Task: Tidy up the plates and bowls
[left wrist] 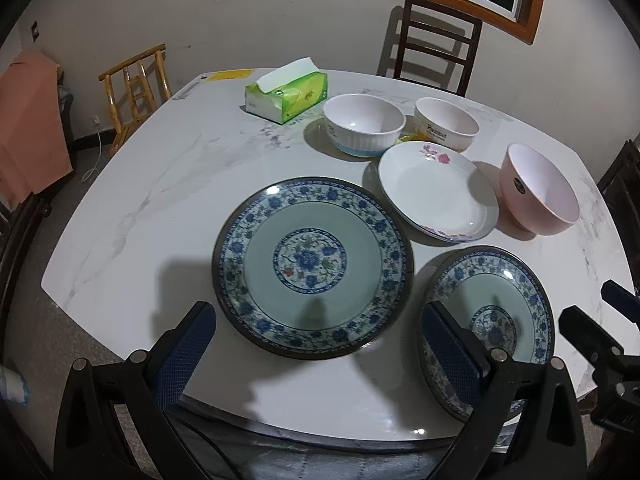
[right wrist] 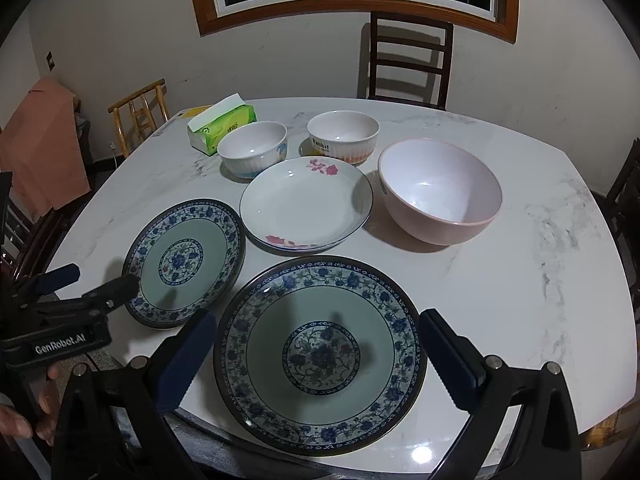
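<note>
both my wrist views look forward and down across the table (left wrist: 120, 220) from its near edge, the left beside the right, sharing all the dishes.

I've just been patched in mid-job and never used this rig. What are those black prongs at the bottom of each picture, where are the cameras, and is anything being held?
Each prong pair is a hand-held set of tongs with a camera looking along its fingers. One picture is from the left tongs, the other from the right tongs. Both are open and hold nothing. On the marble table lie two blue-patterned plates, a white flowered plate, a pink bowl, two small white bowls and a tissue pack.
</note>
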Tool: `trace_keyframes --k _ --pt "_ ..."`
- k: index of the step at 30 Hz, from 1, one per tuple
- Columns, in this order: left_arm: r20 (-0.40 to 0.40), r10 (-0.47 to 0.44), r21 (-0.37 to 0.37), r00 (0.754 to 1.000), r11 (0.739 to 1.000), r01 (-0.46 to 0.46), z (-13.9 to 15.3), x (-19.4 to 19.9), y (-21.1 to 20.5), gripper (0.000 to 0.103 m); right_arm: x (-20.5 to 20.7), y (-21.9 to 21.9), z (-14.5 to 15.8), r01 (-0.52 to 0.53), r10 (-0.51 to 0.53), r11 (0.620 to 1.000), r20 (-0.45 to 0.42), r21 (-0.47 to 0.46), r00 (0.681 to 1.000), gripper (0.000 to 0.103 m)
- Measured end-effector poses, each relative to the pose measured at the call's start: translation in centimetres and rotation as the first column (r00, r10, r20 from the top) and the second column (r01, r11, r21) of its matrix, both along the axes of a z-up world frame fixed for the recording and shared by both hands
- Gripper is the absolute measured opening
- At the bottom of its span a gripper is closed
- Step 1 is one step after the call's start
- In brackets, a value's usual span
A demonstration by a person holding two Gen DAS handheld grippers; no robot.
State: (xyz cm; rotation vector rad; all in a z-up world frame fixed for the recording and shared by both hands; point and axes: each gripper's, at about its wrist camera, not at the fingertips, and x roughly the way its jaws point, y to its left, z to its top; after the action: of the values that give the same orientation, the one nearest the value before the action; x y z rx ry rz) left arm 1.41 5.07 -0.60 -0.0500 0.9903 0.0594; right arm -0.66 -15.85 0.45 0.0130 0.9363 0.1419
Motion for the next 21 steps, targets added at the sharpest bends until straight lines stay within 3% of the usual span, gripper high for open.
trace_keyframes --k 7,10,12,18,21 --pt "0.011 0.021 0.003 1.000 1.000 -0.021 0.5 0.4 1.7 0.101 0.7 0.4 0.1 -0.048 0.048 0.998 -0.006 0.040 0.999 0.100" --pt "0.014 0.023 0.005 1.000 1.000 -0.023 0.6 0.7 2.3 0.093 1.2 0.8 0.0 -0.084 0.085 0.994 -0.010 0.074 0.996 0.093" --pt "0.007 0.024 -0.009 1.000 1.000 -0.024 0.7 1.0 2.8 0.083 1.6 1.1 -0.1 -0.111 0.115 0.987 -0.026 0.118 0.993 0.089" --pt "-0.046 0.023 -0.115 0.999 0.993 -0.028 0.1 1.9 5.3 0.059 3.1 2.0 -0.5 -0.170 0.192 0.958 -0.075 0.230 0.979 0.069" --pt "-0.066 0.035 -0.136 0.997 0.990 -0.044 -0.3 2.2 6.5 0.057 4.1 2.4 -0.9 -0.184 0.221 0.939 -0.100 0.290 0.970 0.058"
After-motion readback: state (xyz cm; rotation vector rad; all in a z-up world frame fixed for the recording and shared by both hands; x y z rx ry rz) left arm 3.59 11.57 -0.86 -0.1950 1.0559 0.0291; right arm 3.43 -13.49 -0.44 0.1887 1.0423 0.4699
